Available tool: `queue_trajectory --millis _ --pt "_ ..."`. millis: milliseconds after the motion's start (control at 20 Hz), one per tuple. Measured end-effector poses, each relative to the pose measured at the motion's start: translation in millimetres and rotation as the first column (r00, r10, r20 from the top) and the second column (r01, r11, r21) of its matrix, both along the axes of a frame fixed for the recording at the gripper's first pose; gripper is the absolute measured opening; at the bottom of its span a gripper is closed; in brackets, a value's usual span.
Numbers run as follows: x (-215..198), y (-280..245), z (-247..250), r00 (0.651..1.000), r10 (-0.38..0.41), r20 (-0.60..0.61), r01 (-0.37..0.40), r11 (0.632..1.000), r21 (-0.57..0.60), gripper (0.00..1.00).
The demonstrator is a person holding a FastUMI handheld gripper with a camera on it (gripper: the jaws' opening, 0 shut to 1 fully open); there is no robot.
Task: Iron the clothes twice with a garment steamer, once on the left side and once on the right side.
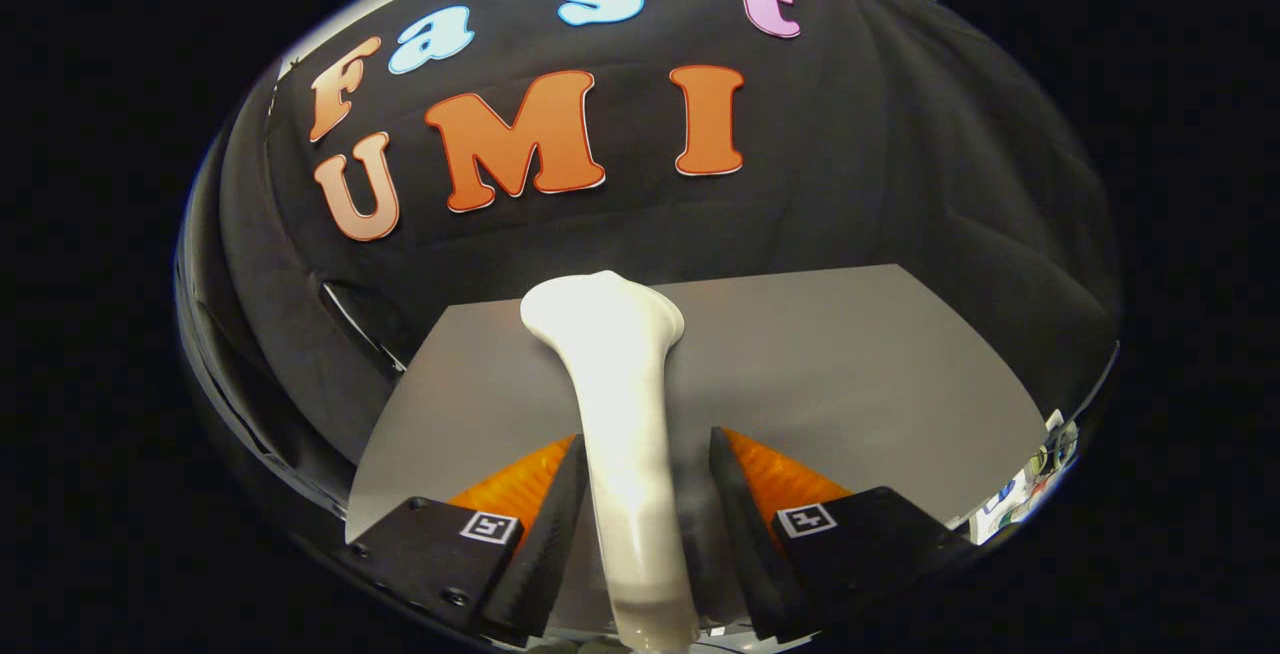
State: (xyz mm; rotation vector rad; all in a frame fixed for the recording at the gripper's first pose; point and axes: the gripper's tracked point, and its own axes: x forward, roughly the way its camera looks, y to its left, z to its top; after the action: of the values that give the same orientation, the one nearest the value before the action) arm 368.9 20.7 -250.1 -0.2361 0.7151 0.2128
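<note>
Gripper view. One steamer, pale, stands between the tongs; its long axis runs toward 12 o'clock, head flaring beyond the fingertips. Tongs: one pair, the left finger touches the handle, and contact on the right cannot be told. One grey worktop lies beyond. No clothes seen.

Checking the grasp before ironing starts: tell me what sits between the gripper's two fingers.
In the gripper view, the steamer's white handle runs up between the gripper's fingers, its head beyond them over the grey table. The left finger touches it; a gap shows at the right.
</note>
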Motion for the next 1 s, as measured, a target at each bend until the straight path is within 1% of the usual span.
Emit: queue_trajectory --millis 50,150,300,450,500,600,700,800,1000 --pt "2 0 -3 1.000 -0.001 -0.010 0.001 1.000 -0.001 0.76" --pt "2 5 -7 0.999 0.005 -0.036 -0.004 1.000 0.015 0.73" --pt "4 9 -9 0.999 0.013 -0.047 -0.012 1.000 0.023 0.52" --pt "4 6 -3 0.999 0.000 -0.034 0.000 1.000 0.022 0.50" --pt "4 5 2 1.000 -0.006 -0.024 0.007 1.000 0.030 0.49" --pt "-2 6 16 1.000 -0.016 -0.007 0.017 0.998 0.066 0.49" --pt "-9 8 34 1.000 -0.018 0.024 0.016 0.995 0.094 0.48" --pt "-15 7 51 0.997 -0.037 0.072 0.029 0.993 0.111 0.48" --pt "-34 8 76 0.989 -0.051 0.141 0.035 0.993 0.116 0.48"
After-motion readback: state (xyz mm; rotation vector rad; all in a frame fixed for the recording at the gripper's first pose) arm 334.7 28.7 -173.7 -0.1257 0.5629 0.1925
